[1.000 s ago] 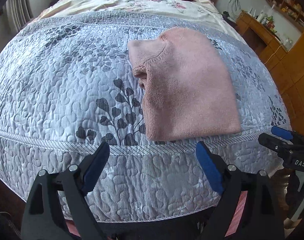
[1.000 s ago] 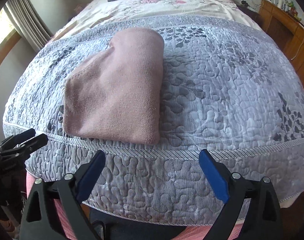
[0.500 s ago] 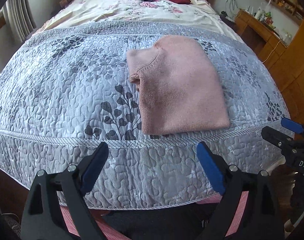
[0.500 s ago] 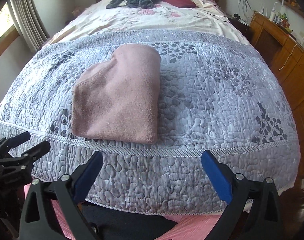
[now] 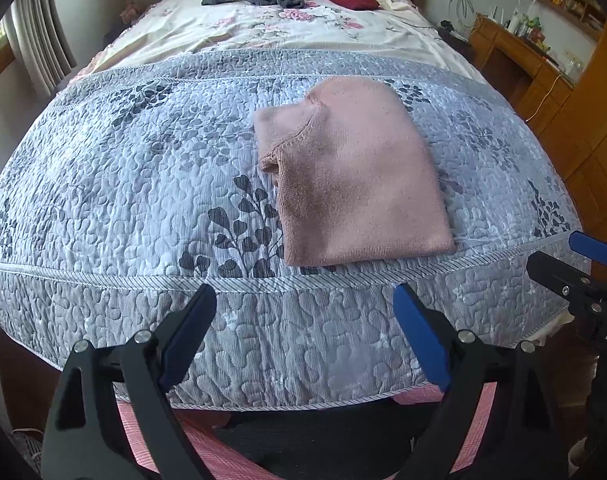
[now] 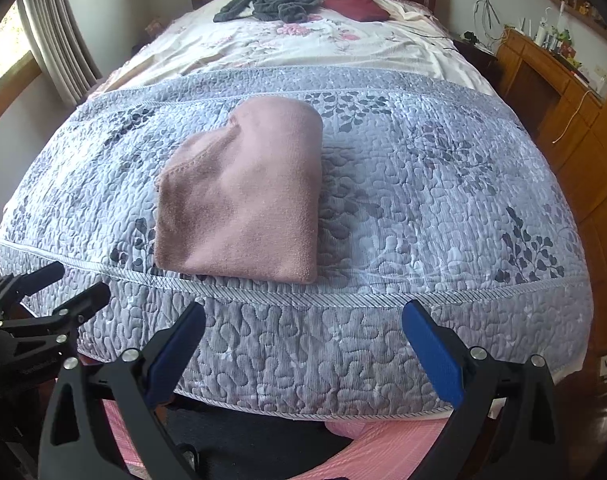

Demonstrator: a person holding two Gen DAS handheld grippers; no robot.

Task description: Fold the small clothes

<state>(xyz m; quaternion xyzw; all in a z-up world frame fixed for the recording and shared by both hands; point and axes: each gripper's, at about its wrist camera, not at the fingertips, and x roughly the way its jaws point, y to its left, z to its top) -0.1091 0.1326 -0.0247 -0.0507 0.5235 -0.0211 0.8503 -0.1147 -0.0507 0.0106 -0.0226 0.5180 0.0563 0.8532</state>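
Item: pink knit garment [image 5: 355, 176], already folded into a compact packet, lying on the grey quilted coverlet [image 5: 123, 184] near the foot edge of the bed, right of centre in the left wrist view.

Handling (judged): soft, light, limp; layers likely to slide apart if lifted by one corner. Best hold: the thick folded edge nearest the piping, or both near corners at once.

Left tool [image 5: 303, 332]: fingers spread apart, empty, hanging off the foot of the bed, clear of the cloth.
Right tool [image 6: 303, 344]: likewise apart and empty, just below the piping.

Room: bare quilt to either side of the garment. Grey clothes [image 6: 271, 4] and a maroon item [image 6: 357, 6] lie far off by the headboard. Wooden furniture [image 6: 543, 76] flanks the right side.
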